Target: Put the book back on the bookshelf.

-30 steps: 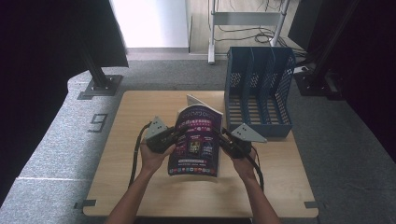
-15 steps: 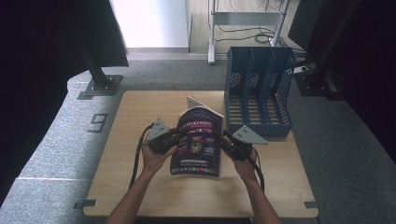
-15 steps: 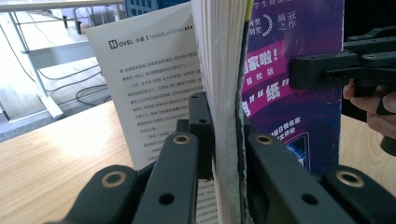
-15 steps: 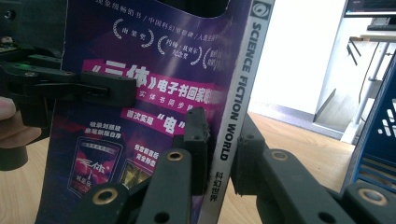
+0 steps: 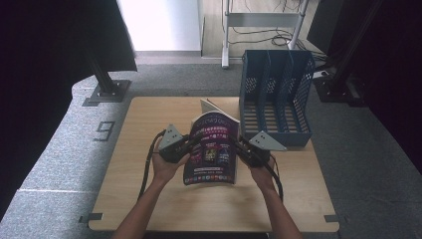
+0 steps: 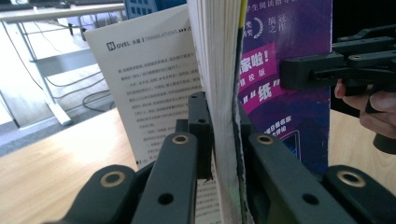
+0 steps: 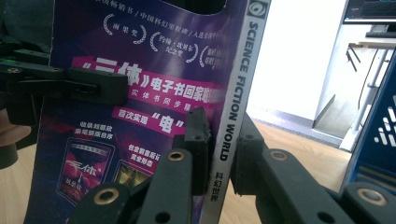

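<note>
A purple magazine (image 5: pixel 212 149) is held above the middle of the wooden table (image 5: pixel 149 114), tilted with its cover facing up toward the person. My left gripper (image 5: pixel 188 145) is shut on its open page edge (image 6: pixel 224 121); one loose white page (image 6: pixel 149 79) fans out behind. My right gripper (image 5: pixel 238 146) is shut on the spine side (image 7: pixel 233 112), which reads "SCIENCE FICTION WORLD". In the left gripper view the right gripper (image 6: pixel 299 74) clamps the far edge of the cover. In the right gripper view the left gripper (image 7: pixel 93 86) clamps the cover's other edge.
A blue perforated file rack (image 5: pixel 274 94) with several slots stands at the table's back right, just behind the right hand. A white page tip (image 5: pixel 211 106) pokes up behind the magazine. Grey carpet (image 5: pixel 59 154) surrounds the table.
The magazine has tipped up slightly between both grippers; hands stay in nearly the same place.
</note>
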`<move>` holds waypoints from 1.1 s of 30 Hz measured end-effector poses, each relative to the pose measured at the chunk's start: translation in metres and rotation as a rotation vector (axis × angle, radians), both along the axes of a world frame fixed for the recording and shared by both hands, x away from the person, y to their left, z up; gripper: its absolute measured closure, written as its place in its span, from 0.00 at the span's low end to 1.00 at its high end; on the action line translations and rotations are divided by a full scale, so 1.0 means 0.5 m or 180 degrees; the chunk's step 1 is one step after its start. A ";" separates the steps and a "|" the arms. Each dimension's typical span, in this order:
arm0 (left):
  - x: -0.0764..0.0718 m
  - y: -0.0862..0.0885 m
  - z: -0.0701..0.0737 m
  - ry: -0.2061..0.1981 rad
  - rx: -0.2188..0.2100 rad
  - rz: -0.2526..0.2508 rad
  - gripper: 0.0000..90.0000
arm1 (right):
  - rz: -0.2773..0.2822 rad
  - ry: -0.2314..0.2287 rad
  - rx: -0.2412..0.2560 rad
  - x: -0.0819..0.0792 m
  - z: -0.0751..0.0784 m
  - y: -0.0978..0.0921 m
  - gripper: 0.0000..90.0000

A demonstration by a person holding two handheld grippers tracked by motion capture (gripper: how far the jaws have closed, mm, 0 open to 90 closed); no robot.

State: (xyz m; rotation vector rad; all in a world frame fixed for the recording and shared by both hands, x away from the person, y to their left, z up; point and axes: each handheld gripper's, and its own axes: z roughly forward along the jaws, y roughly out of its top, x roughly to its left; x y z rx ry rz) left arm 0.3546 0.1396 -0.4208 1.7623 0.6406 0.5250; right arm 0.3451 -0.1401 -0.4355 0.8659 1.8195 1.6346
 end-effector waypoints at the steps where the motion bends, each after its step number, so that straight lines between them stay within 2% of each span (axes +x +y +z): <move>1: -0.003 0.001 -0.004 0.0013 0.0004 -0.0008 0.94 | 0.0004 0.0004 -0.0008 -0.004 -0.003 -0.001 0.88; 4: -0.012 0.004 -0.014 0.0032 0.0005 -0.0014 0.94 | 0.0049 -0.0007 -0.0027 -0.019 -0.009 -0.002 0.88; 10: -0.021 0.026 -0.019 0.0081 -0.0176 -0.0043 0.93 | 0.0137 -0.0051 0.0029 -0.037 -0.012 -0.003 0.89; 16: -0.026 0.034 -0.017 0.0090 -0.0200 -0.0034 0.90 | 0.0190 -0.0064 0.0070 -0.050 -0.014 -0.007 0.90; 23: -0.023 0.034 -0.020 0.0086 -0.0158 0.0068 0.78 | 0.0224 -0.0077 0.0061 -0.056 -0.014 -0.008 0.90; 26: -0.017 0.034 -0.023 0.0126 -0.0149 0.0110 0.72 | 0.0235 -0.0088 0.0067 -0.057 -0.015 -0.010 0.90; 33: 0.008 0.021 -0.028 0.0283 -0.0013 0.0271 0.47 | 0.0270 -0.0118 0.0040 -0.064 -0.015 -0.004 0.90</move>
